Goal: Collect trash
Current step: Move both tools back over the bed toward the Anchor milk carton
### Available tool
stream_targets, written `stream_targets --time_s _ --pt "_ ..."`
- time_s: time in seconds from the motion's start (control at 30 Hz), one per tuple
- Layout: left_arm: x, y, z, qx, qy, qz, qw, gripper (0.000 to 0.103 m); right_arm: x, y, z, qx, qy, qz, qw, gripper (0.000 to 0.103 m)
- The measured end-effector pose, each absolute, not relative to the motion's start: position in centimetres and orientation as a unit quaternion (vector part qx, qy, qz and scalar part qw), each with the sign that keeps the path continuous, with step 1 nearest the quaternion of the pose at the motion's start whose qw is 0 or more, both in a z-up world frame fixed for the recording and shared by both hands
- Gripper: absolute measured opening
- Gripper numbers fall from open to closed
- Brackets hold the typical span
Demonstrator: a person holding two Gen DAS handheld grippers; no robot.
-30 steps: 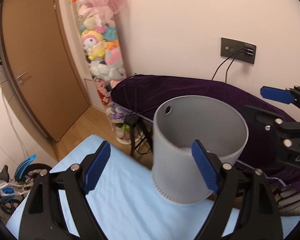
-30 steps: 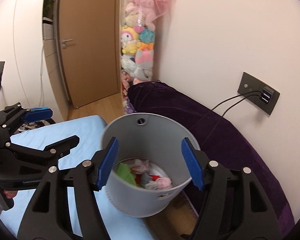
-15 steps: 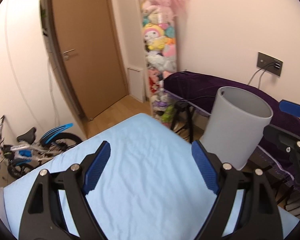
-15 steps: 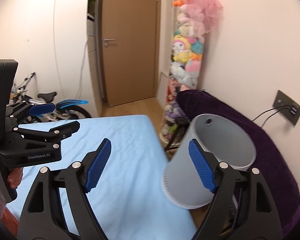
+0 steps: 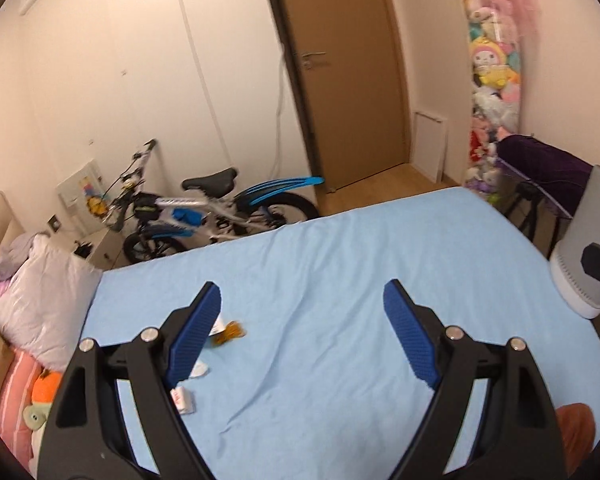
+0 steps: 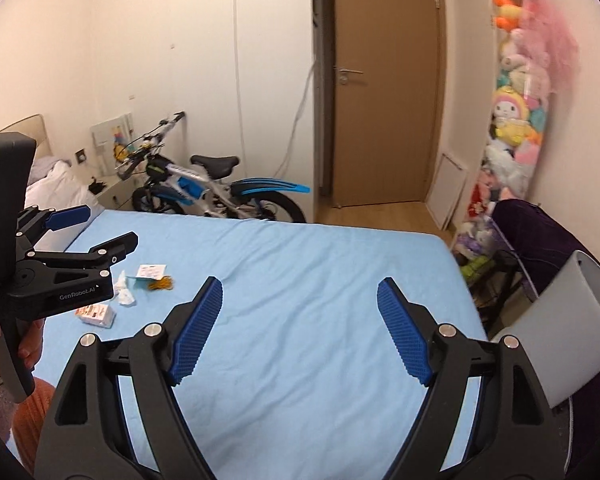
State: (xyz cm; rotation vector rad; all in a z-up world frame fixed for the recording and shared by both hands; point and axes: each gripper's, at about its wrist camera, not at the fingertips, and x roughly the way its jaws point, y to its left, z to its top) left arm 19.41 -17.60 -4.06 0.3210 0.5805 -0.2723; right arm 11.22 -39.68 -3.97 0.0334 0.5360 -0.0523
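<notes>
Trash [image 6: 140, 286] lay scattered on the bed [image 6: 320, 280], nearest the spread, empty left claw [image 5: 300, 336]; right claw [image 6: 298, 330] also gaped.

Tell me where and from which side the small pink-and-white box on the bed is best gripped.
The small pink-and-white box lies flat on the blue sheet, so come from above and pinch across its shorter sides, probably. The left gripper is nearest, its jaws open. The crumpled tissue sits close beside it, so approach from the box's near edge.
</notes>
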Motion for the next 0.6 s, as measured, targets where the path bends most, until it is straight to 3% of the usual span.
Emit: stream_targets --time_s 0.37,0.6 --pt "21.8 1.6 -7.3 0.089 0.338 0.026 0.937 0.083 17.2 -23.8 -7.0 -0.014 0.287 0.105 0.952 0.077" --pt "22.7 8.4 -11.2 0.056 0.366 0.057 0.927 0.083 20.5 -15.6 -10.0 -0.044 0.303 0.160 0.938 0.077"
